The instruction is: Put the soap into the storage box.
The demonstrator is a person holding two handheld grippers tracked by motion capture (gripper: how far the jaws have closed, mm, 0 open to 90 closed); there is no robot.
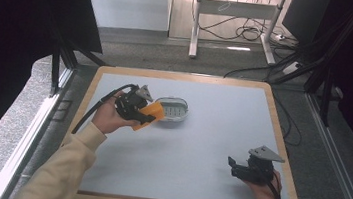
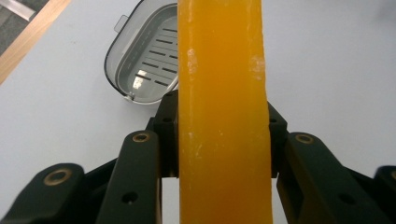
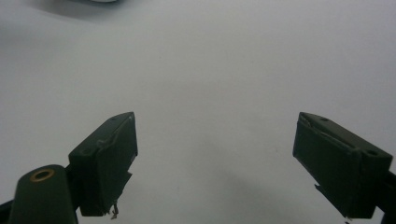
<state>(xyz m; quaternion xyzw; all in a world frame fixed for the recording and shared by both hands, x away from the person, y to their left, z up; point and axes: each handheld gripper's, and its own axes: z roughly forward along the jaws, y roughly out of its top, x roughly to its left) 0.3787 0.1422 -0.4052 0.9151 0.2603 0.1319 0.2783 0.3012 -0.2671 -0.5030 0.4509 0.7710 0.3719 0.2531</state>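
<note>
— Left gripper (image 1: pixel 146 114) first: what's it doing?
— Clamped on an orange soap bar (image 2: pixel 223 112), left of centre in the high view, just beside a grey slotted soap dish (image 1: pixel 175 109).
— And the right gripper (image 1: pixel 233 166)?
— Jaws spread wide with nothing between them, lower right, over the grey table (image 1: pixel 209 148), well apart from the dish.

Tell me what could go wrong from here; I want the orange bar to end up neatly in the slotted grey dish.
1. The translucent orange soap bar is clamped edge-on by the left gripper, so it may drop on edge and tip over the rim of the oval grey soap dish with a slotted tray.
2. The light dish lies unheld on the pale table; a nudge could slide it, since the open right gripper is far off.
</note>
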